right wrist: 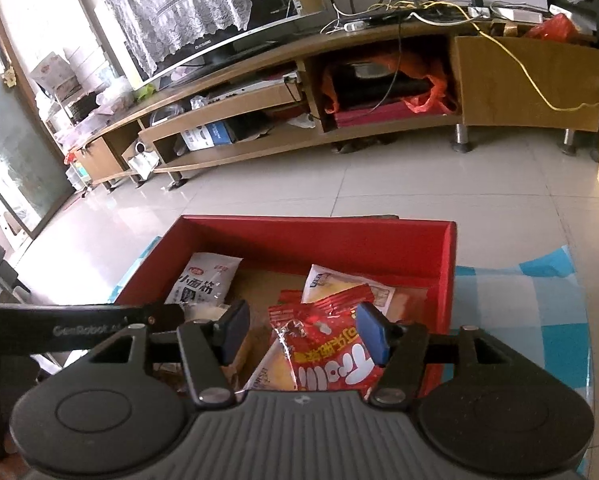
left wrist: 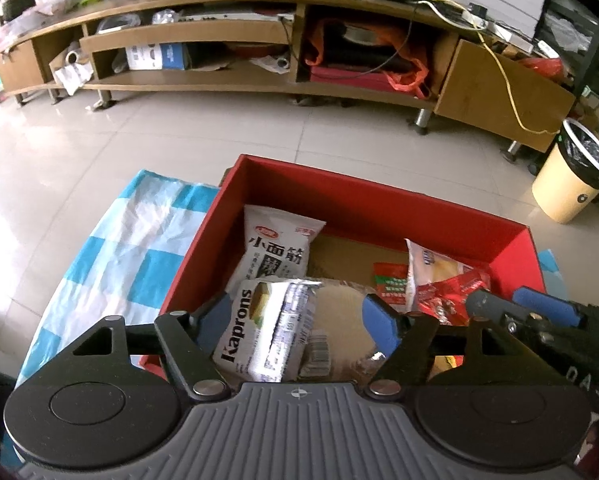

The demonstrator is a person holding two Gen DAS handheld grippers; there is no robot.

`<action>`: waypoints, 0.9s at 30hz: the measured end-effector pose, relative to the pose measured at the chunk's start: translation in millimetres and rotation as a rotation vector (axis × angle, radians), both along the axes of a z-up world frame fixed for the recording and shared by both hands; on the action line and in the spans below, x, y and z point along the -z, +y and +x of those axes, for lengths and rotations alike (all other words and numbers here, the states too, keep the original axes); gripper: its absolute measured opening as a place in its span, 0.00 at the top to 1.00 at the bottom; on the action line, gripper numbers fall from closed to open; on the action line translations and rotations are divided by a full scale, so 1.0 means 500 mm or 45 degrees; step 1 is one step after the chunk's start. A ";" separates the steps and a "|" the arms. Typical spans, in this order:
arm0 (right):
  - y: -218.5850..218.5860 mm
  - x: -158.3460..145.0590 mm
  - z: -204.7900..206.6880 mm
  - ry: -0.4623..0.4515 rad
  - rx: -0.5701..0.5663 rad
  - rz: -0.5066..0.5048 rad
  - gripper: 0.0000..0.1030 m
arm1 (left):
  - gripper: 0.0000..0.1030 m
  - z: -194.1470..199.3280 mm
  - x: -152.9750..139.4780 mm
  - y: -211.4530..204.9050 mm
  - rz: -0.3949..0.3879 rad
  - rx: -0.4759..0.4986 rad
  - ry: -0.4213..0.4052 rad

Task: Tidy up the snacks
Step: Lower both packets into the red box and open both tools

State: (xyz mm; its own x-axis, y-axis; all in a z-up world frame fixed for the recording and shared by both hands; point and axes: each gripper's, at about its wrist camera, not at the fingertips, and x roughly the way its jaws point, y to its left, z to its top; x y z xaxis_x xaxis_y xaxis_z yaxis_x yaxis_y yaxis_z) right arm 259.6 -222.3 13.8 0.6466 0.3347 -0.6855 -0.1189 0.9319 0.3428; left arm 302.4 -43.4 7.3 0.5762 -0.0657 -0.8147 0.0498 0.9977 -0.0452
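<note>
On the left, a blue-and-white checked cloth (left wrist: 111, 248) covers the desk, and a red box (left wrist: 379, 204) sits on it with its near left corner beside the cloth's bare squares. Inside the box, at the far left, a white packet with black Chinese characters (left wrist: 277, 246) leans against the left wall. In front of it lies a silver-and-white Kaprons packet (left wrist: 259, 328), framed between the blue pads of the left tongs (left wrist: 299, 320). Those tongs are spread wide, the pads standing clear of the packet's edges on either side, so they grasp nothing. Brown cardboard shows on the box floor behind the packet.

Further right in the box, a small red-and-green sachet (left wrist: 389, 284) lies flat, then a pale bread-like packet (left wrist: 431, 268) leans against a crinkled red packet (left wrist: 447, 292). In the right wrist view, a red packet with white lettering (right wrist: 331, 356) lies on top of the pile, between the pads of the right tongs (right wrist: 303, 332). These tongs are also released, with gaps on both sides of the red wrapper. The right tongs enter the left view at the right edge, above the box's near right corner. Beyond the box's right wall the checked cloth continues.
</note>
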 end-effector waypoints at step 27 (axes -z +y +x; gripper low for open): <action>-0.047 -0.016 -0.040 0.002 0.033 -0.023 0.38 | 0.16 -0.068 -0.001 -0.056 0.015 0.127 0.005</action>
